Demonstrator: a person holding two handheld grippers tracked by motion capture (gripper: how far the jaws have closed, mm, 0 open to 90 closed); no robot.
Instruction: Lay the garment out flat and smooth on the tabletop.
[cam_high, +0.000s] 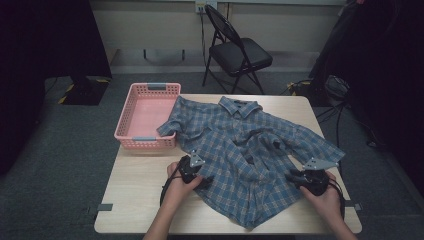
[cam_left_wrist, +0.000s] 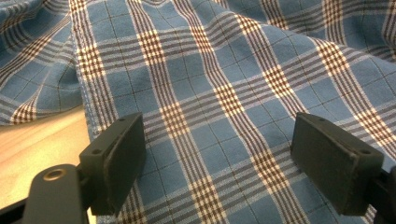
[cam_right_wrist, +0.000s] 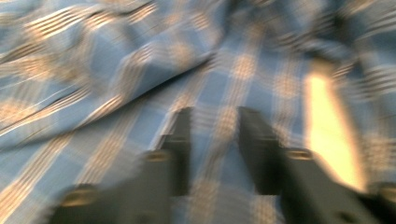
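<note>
A blue plaid shirt (cam_high: 250, 145) lies spread and rumpled on the wooden table (cam_high: 140, 190), collar toward the far edge. My left gripper (cam_high: 205, 181) rests at the shirt's left hem; in the left gripper view the left gripper (cam_left_wrist: 219, 158) has its jaws wide apart over the plaid shirt (cam_left_wrist: 210, 70), near its stitched edge. My right gripper (cam_high: 293, 175) is at the shirt's right side, pointing left. The right gripper view is blurred: the right gripper (cam_right_wrist: 215, 149) has a narrow gap between its jaws, and the shirt (cam_right_wrist: 116, 70) lies flat beneath without being pinched.
A pink plastic basket (cam_high: 145, 142) stands empty at the table's far left corner, touching the shirt's sleeve. A black folding chair (cam_high: 240, 50) stands behind the table. Bare tabletop (cam_left_wrist: 37, 140) lies left of the shirt and along the front edge.
</note>
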